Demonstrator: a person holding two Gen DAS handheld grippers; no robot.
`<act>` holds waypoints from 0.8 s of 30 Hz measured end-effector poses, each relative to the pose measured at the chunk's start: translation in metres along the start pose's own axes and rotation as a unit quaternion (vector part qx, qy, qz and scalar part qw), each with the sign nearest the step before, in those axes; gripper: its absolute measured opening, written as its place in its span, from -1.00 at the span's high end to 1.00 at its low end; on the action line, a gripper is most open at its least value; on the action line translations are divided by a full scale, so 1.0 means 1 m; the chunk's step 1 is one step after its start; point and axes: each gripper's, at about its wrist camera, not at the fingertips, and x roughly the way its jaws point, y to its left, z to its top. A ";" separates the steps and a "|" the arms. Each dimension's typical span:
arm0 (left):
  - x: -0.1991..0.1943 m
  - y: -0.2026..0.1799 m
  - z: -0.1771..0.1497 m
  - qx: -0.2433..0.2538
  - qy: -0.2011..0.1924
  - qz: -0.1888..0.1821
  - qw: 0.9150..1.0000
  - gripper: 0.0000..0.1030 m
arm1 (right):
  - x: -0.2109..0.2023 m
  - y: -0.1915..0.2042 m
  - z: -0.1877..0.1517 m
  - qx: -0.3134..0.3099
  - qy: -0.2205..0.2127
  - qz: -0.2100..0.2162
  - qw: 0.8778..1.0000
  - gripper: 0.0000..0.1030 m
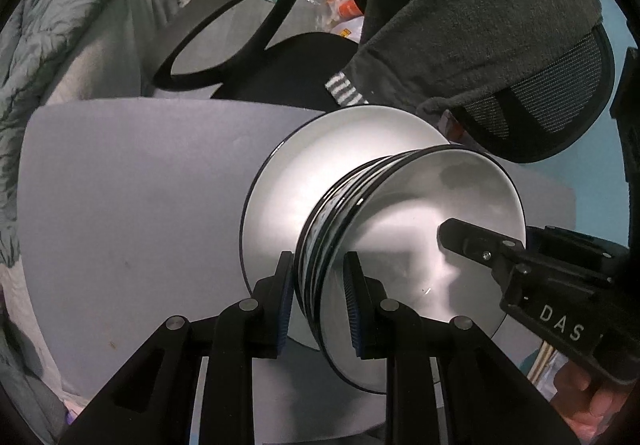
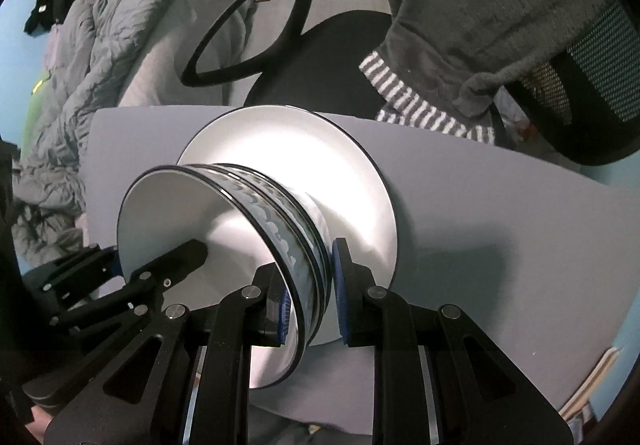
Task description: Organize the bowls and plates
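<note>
Your left gripper (image 1: 318, 295) has its two fingers clamped across the rim of the nested bowls (image 1: 404, 245), one pad outside the patterned wall, one inside the white hollow. Your right gripper (image 2: 310, 295) grips the opposite rim of the same stack the same way, fingers pinched on the bowl wall. The bowls look like two, maybe three, nested; the exact count is hard to tell. They sit on the white plate (image 1: 320, 173), which lies flat on the grey table (image 1: 132, 197) toward its far edge, just in front of the black office chair (image 2: 288, 29). A dark towel (image 2: 480, 13) hangs over the chair back beyond the far right corner.
</note>
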 end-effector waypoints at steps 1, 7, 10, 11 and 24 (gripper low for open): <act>0.000 -0.001 -0.001 0.000 -0.001 0.000 1.000 0.54 | 0.000 0.001 0.000 -0.005 -0.001 -0.003 1.000 0.59; 0.001 0.003 -0.003 -0.019 -0.016 0.008 1.000 0.07 | -0.001 0.004 -0.003 -0.028 -0.016 -0.019 0.999 0.46; -0.004 0.009 -0.009 -0.030 -0.023 0.014 0.999 -0.01 | -0.009 0.003 -0.004 -0.037 -0.039 -0.038 0.998 0.13; -0.008 0.011 -0.010 -0.032 -0.027 0.017 0.999 -0.05 | -0.014 0.002 -0.005 -0.038 -0.050 -0.046 0.997 0.01; -0.092 0.006 -0.033 -0.016 -0.134 0.033 0.990 -0.50 | -0.098 -0.007 -0.021 -0.052 -0.149 -0.085 0.984 -0.27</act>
